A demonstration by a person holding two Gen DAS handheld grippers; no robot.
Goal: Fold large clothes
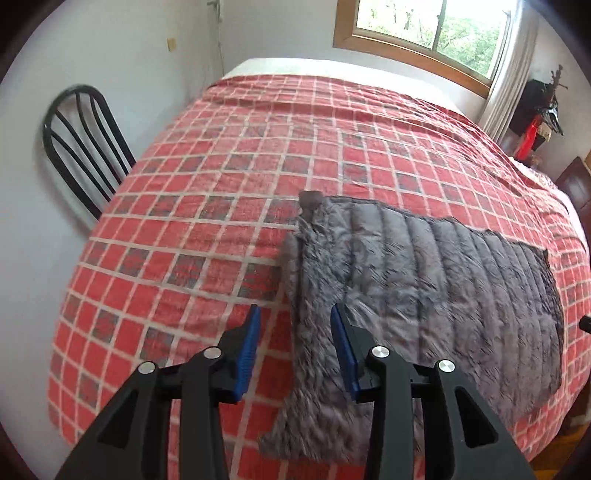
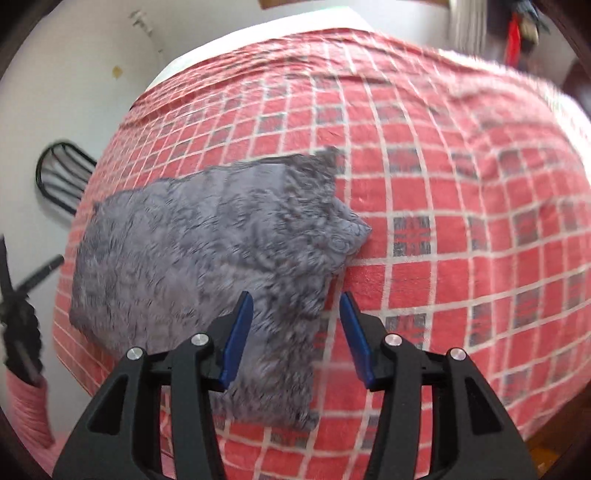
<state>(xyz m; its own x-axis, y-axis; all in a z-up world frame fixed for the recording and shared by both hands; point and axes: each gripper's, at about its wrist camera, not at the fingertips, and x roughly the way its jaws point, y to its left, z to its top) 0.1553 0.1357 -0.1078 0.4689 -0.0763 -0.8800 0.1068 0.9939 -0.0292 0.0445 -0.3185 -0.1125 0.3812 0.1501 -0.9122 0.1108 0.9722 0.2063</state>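
Red checked bedspread [image 1: 221, 177] covers the whole bed, white walls behind, window [image 1: 436, 26] at 1 o'clock, black chair [image 1: 85, 147] at 9. Grey quilted jacket [image 1: 424, 288] lies folded flat at 4 o'clock. Left gripper [image 1: 295, 332] and right gripper [image 2: 295, 314] both hover over it, jaws apart, gripping nothing.

No legible text, labels or numbers anywhere.

My left gripper [image 1: 295, 325] hangs with jaws apart and nothing between them above the near corner of the grey jacket [image 1: 424, 295], seemingly folded, lying on the red checked bedspread [image 1: 221, 184], a chair [image 1: 85, 147] left.
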